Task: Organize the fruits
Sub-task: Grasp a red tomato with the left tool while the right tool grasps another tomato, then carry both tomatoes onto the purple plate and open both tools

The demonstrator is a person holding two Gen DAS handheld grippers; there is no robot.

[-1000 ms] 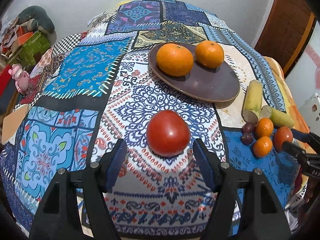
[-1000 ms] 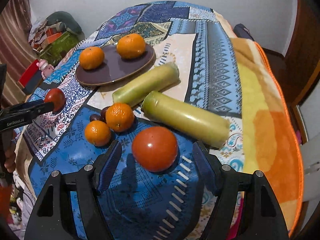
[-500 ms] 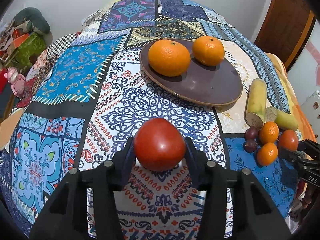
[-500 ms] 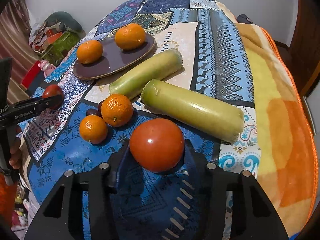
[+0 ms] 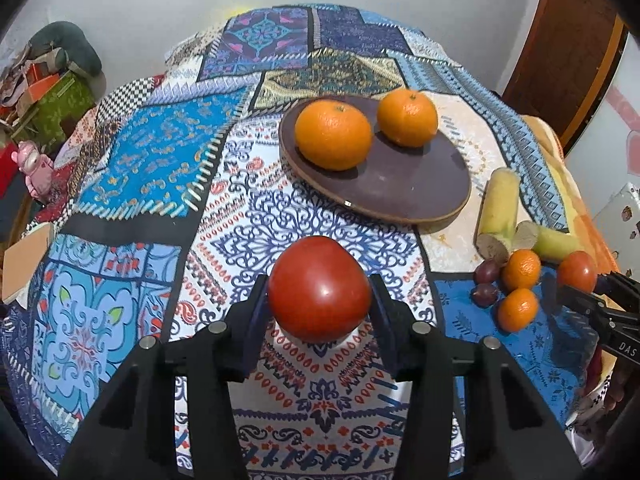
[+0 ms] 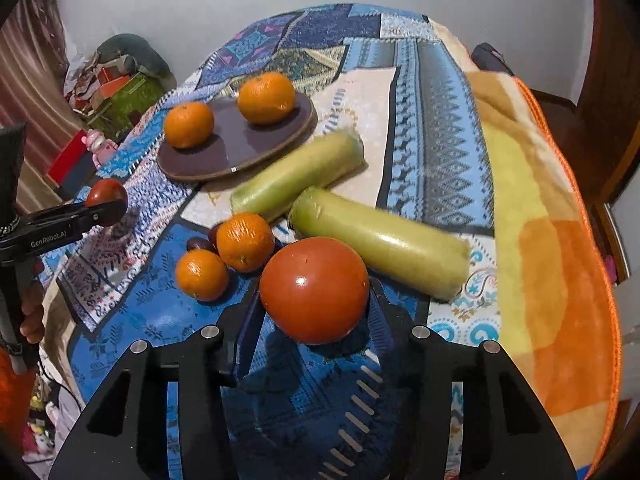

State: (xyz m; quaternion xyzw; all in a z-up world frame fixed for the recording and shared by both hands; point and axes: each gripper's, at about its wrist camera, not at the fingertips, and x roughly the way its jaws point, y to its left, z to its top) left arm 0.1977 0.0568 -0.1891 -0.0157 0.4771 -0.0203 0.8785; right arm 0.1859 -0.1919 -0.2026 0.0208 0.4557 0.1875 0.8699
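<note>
My left gripper is shut on a red tomato and holds it above the patterned cloth. My right gripper is shut on a second red tomato, lifted off the blue patch. A brown plate carries two oranges; it also shows in the right wrist view. Two small oranges and dark plums lie left of the right gripper. The left gripper with its tomato shows at the left of the right wrist view.
Two long pale-green gourds lie beyond the right gripper. An orange-yellow blanket covers the right edge. A pink toy and cluttered boxes sit beyond the left edge. A wooden door stands at the right.
Both grippers closed on their tomatoes and have lifted them off the cloth. The scene in both views has shifted slightly as the grippers rose.
</note>
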